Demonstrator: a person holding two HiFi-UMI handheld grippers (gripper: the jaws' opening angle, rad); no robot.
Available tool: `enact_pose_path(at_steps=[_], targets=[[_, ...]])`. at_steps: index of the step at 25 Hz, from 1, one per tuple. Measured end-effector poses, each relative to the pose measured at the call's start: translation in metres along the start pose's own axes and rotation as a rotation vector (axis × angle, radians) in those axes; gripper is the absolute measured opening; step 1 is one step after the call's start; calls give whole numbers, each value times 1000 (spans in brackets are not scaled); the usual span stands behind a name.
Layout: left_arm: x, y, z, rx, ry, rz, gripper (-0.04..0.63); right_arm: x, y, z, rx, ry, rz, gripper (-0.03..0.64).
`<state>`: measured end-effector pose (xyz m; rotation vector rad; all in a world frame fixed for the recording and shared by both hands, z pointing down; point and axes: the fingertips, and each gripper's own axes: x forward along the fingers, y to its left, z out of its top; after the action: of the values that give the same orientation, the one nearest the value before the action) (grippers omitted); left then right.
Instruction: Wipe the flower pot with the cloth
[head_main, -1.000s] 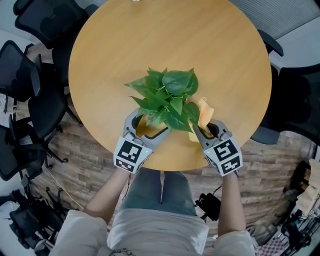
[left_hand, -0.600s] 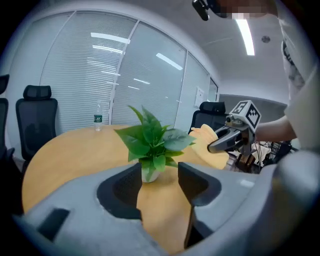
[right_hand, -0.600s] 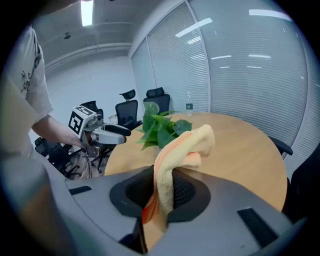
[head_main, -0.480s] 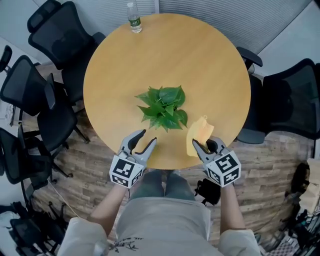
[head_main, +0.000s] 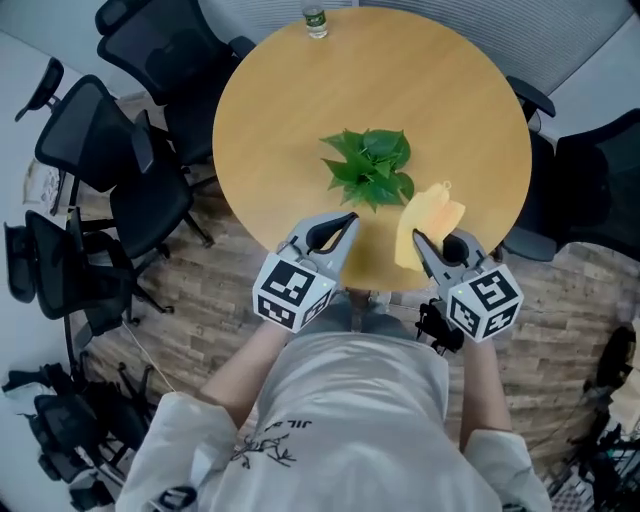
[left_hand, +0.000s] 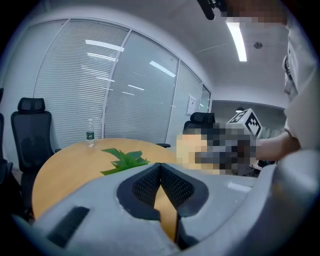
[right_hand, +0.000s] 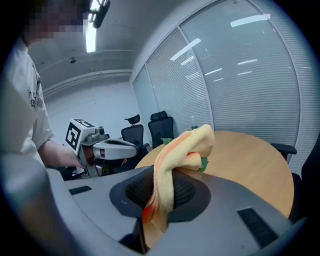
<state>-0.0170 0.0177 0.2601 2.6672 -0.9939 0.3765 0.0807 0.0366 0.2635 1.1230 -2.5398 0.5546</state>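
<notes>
A leafy green plant (head_main: 370, 165) stands near the middle of the round wooden table (head_main: 300, 110); its leaves hide the pot. My left gripper (head_main: 343, 222) hovers over the table's near edge, left of the plant, with its jaws shut and nothing between them. In the left gripper view the pads (left_hand: 172, 185) meet, with the plant (left_hand: 125, 159) beyond them. My right gripper (head_main: 420, 240) is raised to the right of the plant and shut on a yellow-orange cloth (head_main: 428, 222). That cloth (right_hand: 177, 155) drapes up from between the pads in the right gripper view.
A water bottle (head_main: 315, 20) stands at the table's far edge. Black office chairs (head_main: 120, 170) crowd the left side, and another chair (head_main: 590, 190) stands on the right. Cables and gear (head_main: 60, 450) lie on the wooden floor at lower left.
Both grippers have lifted off the plant and drawn back toward the person. The left jaws, which stood open round the plant's base, have closed empty. The cloth came away with the right gripper.
</notes>
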Motion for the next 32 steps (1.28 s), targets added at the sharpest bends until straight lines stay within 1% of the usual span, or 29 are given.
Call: enact_pose_path(at_steps=[3,6,9,12,18,25,29,32], targets=[[-11,-4,14,14,-11,-1,11,-2,13,18,15,-45,17,61],[-14,-7,22,6,-31,-3,11,-4,19,32,38,-86,25,61],[-16,-5,27,-8,-47,11,11,-4,24,45,47,-116,42,61],[-18,-1,29,-25,-59,26,11,-2,28,51,39,-118,52,61],[-22,6,33,-24,-63,44,11,4,30,52,59,-128,63,61],[-19,6,35,-30,-66,27,11,5,30,52,84,-137,60,61],[-19,5,40,-18,-70,16,11,5,31,57,74,-141,68,61],[-20,7,44,-12,-77,20,11,3,30,58,65,-143,54,60]])
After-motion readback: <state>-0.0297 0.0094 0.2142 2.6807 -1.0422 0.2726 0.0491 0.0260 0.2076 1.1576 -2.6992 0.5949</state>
